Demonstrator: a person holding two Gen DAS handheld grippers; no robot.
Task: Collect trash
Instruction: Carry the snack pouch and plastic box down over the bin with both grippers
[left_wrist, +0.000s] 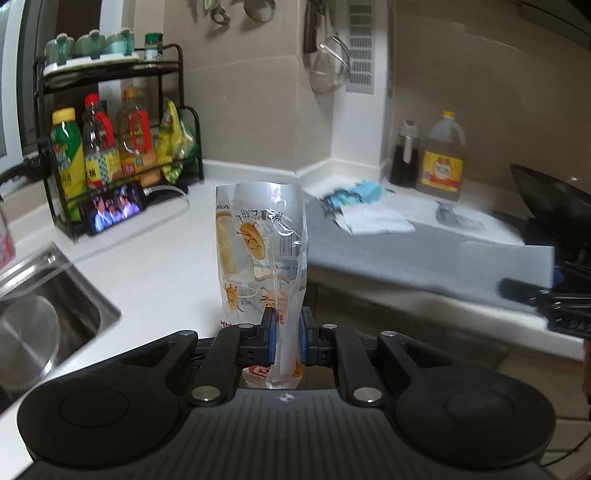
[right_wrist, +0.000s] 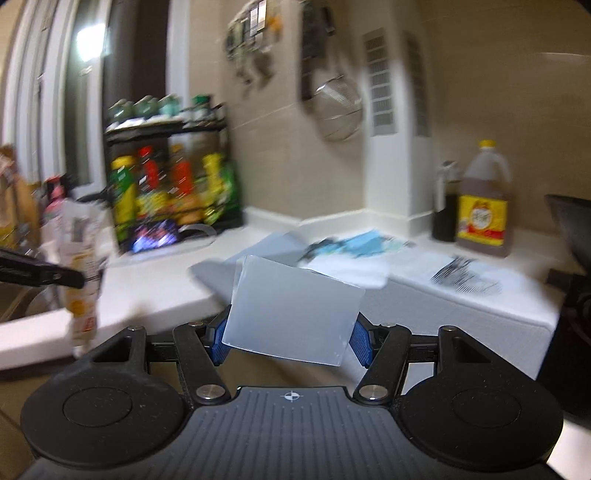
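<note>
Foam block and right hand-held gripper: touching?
Touching. The right wrist view shows both blue pads pressed against the foam block sides.

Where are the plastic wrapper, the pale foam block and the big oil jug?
plastic wrapper (left_wrist: 260, 254): left wrist view, printed middle.
pale foam block (right_wrist: 291, 314): right wrist view, front face.
oil jug (right_wrist: 483, 221): right wrist view, yellow label.

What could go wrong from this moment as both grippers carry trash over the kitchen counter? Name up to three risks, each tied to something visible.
1. The left gripper pinches only the bottom of the tall plastic wrapper; the floppy top may flop or slip free.
2. The right gripper holds the white foam block tilted; it might twist out.
3. In the right wrist view the wrapper hangs close beside the block, so the two could collide.
</note>
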